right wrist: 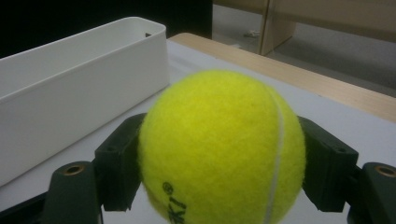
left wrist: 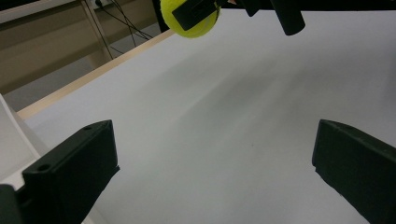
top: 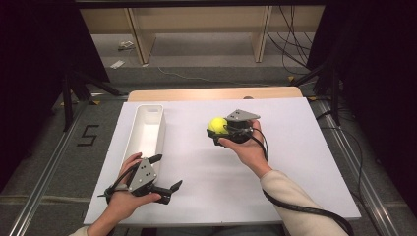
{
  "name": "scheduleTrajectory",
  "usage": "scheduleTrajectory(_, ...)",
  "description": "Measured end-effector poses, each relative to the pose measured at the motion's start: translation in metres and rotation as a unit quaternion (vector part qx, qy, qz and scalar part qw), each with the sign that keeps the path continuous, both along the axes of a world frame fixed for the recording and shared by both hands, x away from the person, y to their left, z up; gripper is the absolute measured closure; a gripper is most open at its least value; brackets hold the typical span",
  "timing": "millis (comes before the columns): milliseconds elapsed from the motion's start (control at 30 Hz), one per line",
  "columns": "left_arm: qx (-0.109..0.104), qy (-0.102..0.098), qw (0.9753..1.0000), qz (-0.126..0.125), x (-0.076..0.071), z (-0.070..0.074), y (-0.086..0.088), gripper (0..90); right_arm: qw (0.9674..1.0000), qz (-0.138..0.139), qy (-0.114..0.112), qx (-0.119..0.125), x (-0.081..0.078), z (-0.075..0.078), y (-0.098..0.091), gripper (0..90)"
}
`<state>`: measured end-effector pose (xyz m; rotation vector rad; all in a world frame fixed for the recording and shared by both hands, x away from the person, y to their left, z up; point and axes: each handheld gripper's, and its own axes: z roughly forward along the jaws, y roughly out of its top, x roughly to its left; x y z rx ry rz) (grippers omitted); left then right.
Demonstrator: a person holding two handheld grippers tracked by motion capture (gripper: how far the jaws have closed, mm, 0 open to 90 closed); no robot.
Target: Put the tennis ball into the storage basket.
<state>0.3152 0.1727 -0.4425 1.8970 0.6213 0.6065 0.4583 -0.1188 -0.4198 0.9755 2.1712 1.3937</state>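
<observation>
I have the right gripper (top: pixel 216 132) clamped on the fuzzy yellow-green tennis ball (top: pixel 217 125), one black jaw pressed to each side, held near the middle of the white table (top: pixel 295 147). My left gripper (top: pixel 164 172) rests near the table's front left corner, jaws wide apart with nothing between them. The long white plastic bin (top: pixel 147 129) lies along the left edge.
</observation>
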Motion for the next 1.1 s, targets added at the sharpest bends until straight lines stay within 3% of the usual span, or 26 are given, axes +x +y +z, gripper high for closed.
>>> scheduleTrajectory(1100, 0.001, 0.002, 1.0, -0.006, 0.0032, -0.0005, -0.0023, 0.0, 0.9999, -0.004, 0.007, 0.007, 0.0018, -0.0026, 0.0023, 26.7)
